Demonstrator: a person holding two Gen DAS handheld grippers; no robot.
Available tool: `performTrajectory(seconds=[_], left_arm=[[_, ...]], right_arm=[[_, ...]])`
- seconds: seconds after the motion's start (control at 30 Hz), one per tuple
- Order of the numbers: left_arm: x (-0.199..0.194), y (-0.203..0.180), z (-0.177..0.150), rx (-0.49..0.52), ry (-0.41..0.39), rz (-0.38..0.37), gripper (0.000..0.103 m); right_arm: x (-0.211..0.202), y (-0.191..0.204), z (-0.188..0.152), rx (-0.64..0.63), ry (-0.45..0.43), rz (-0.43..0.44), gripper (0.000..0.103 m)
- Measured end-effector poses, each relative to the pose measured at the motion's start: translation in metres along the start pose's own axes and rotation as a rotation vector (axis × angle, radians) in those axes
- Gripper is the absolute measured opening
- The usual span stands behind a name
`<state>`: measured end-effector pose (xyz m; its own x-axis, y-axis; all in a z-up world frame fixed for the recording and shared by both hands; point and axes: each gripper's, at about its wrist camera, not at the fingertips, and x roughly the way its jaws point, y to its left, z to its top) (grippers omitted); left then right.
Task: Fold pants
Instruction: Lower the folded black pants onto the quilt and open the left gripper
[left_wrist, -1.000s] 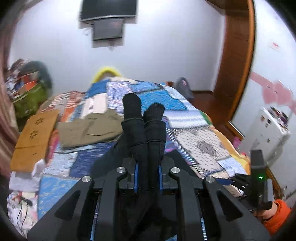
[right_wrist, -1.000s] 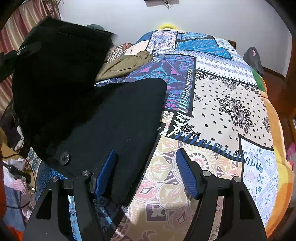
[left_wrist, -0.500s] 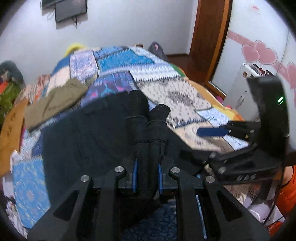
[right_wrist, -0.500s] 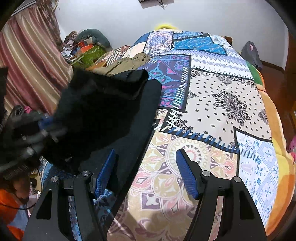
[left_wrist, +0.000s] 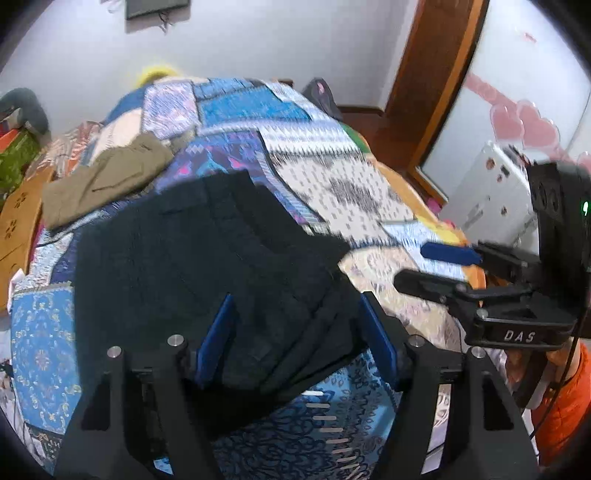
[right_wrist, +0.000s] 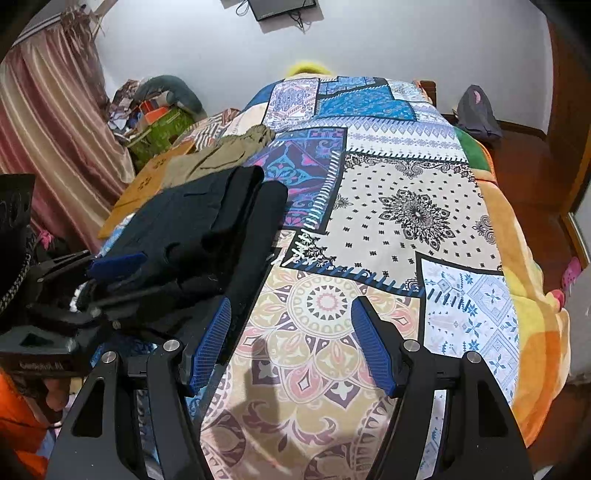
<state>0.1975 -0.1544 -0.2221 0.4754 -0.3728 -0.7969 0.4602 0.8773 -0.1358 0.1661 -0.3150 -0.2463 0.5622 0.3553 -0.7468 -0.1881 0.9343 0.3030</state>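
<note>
letting go was the risky bit: left gripper (left_wrist: 295, 332) was opening around the black pants (left_wrist: 207, 251), right gripper (right_wrist: 291, 343) spread empty (fold could've slumped crooked).

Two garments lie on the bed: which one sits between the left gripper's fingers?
The black pants, folded on the quilt. The left gripper straddles their near edge, jaws opening off the cloth. The olive garment lies farther back, untouched.
</note>
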Motion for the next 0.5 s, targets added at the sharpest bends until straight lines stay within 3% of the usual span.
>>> performTrajectory(seconds=[0.13,0.23,0.5], left_arm=[[-0.029,0.021,0.011,-0.051,-0.077,-0.004,0.068],[-0.041,0.042,0.014,-0.068,-0.113,0.054,0.069],[0.0,0.073,-0.018,-0.087,0.041,0.136,0.07]], right_arm=[[-0.006,0.009,0.007,-0.028,-0.021,0.009,0.065],[-0.006,0.024,0.018,-0.058,-0.048,0.036,0.065],[0.021,0.064,0.036,-0.122,-0.059,0.102,0.065]])
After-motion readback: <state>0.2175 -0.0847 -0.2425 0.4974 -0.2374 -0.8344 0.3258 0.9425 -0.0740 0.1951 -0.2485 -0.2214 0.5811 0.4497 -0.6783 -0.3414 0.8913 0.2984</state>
